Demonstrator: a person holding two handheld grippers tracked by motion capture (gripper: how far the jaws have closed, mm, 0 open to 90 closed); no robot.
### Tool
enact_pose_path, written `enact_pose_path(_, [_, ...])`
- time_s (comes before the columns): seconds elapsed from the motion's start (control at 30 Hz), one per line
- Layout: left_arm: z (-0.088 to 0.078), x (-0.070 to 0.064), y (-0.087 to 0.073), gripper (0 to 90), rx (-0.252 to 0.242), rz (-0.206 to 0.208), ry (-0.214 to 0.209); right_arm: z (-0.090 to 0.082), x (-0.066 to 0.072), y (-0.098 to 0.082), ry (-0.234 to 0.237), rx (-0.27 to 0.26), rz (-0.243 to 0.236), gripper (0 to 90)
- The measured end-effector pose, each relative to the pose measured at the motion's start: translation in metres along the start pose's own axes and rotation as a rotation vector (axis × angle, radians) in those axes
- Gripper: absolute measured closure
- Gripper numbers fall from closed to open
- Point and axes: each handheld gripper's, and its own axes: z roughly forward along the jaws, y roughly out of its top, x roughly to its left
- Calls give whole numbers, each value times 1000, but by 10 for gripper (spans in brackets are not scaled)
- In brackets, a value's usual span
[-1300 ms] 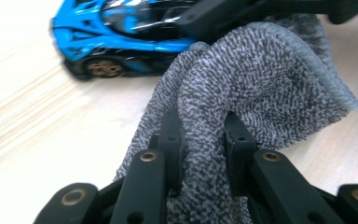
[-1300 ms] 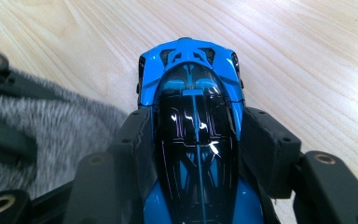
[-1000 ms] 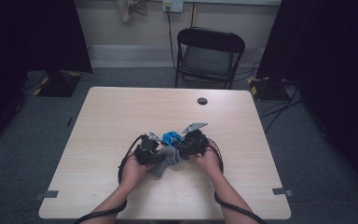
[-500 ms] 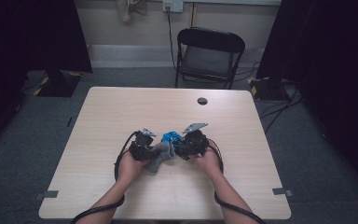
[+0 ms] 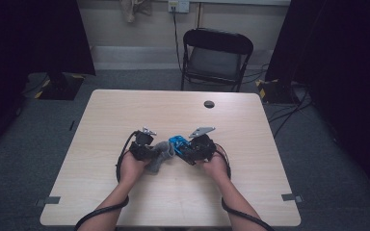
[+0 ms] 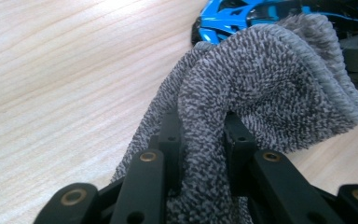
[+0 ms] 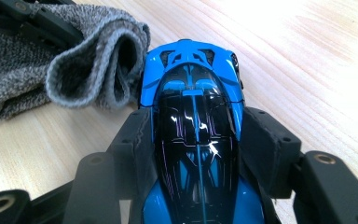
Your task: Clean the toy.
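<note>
A grey knitted sock (image 6: 261,88) hangs from my left gripper (image 6: 200,140), whose jaws are shut on a fold of its fabric. In the high view the sock (image 5: 160,154) lies mid-table beside the left gripper (image 5: 149,150). My right gripper (image 7: 196,140) is shut on a blue and black toy car (image 7: 193,116), pads pressed on both of its sides. The car (image 5: 177,142) points its nose at the sock's open cuff (image 7: 98,70), nearly touching it. The right gripper (image 5: 189,150) sits just right of the car in the high view.
The wooden table (image 5: 250,192) has a small black round cap (image 5: 209,104) near its far edge. A black folding chair (image 5: 215,53) stands behind the table. Cables trail from both grippers along the person's forearms.
My left gripper with the sock has drifted a little left, away from the car, then settled. The right gripper with the car has stayed put.
</note>
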Motion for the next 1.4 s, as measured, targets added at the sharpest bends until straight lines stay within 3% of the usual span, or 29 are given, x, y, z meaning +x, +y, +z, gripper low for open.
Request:
enact_pose_path(0.27, [-4,14,0,735,-6,-26,58,0,0,0,-2,0,1,447])
enact_pose_path(0.37, [-8,14,-1,737,-11,-17,60,0,0,0,-1,-1,0,447])
enact_pose_path(0.63, [-27,7,-7,736,-37,13,6,0,0,1,0,10,-4,448])
enact_pose_path(0.8, [-35,-12,-13,736,-47,61,-58,0,0,1,1,9,-2,448])
enact_pose_path(0.93, [-36,-37,-20,736,-43,130,-108,0,0,2,0,13,-5,448])
enact_pose_path(1.03, [-36,-53,-23,736,-42,160,-150,0,0,2,1,17,-5,448])
enact_pose_path(1.2, [-25,-86,-29,736,-9,227,-223,0,-1,2,4,18,2,448])
enact_pose_path(1.27, [-21,-96,-30,735,-1,255,-234,0,-1,2,4,22,0,448])
enact_pose_path(1.4, [-14,-110,-31,735,15,284,-276,0,-1,2,6,22,0,448])
